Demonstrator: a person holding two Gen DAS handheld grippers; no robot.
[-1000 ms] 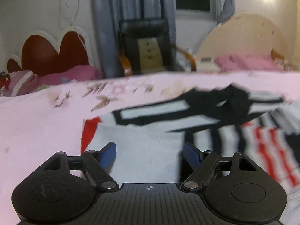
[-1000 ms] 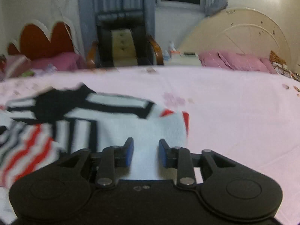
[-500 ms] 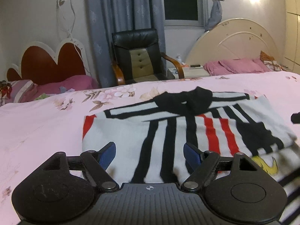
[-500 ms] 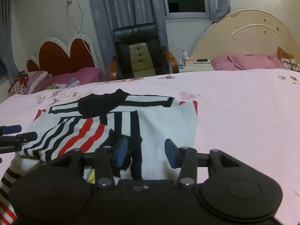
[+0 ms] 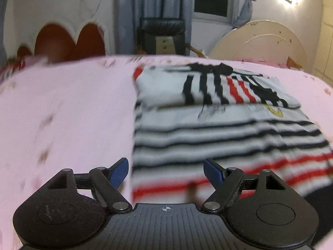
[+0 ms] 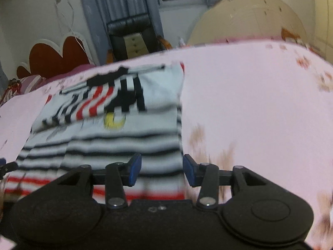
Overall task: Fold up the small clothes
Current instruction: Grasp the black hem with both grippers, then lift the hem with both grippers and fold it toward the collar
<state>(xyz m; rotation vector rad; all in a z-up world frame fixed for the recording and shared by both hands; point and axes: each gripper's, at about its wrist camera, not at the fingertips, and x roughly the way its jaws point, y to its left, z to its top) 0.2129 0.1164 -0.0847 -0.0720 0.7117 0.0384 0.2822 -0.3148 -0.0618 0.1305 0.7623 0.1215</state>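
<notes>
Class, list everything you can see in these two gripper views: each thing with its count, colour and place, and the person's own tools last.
Striped garment: one, white with black and red stripes, top part folded down, on the bed.
Bedsheet: one, pink floral, under the garment.
Armchair: one, black, by the curtains.
Curtains: grey, beside the window.
Heart headboard: one, red, far left.
Round headboard: one, cream, far right.
Left gripper: open, near hem corner.
Right gripper: open, near hem corner.

White shirt (image 5: 218,129) (image 6: 116,133) with black and red stripes, lying flat on pink bed (image 5: 68,112), top part folded down over itself.
</notes>
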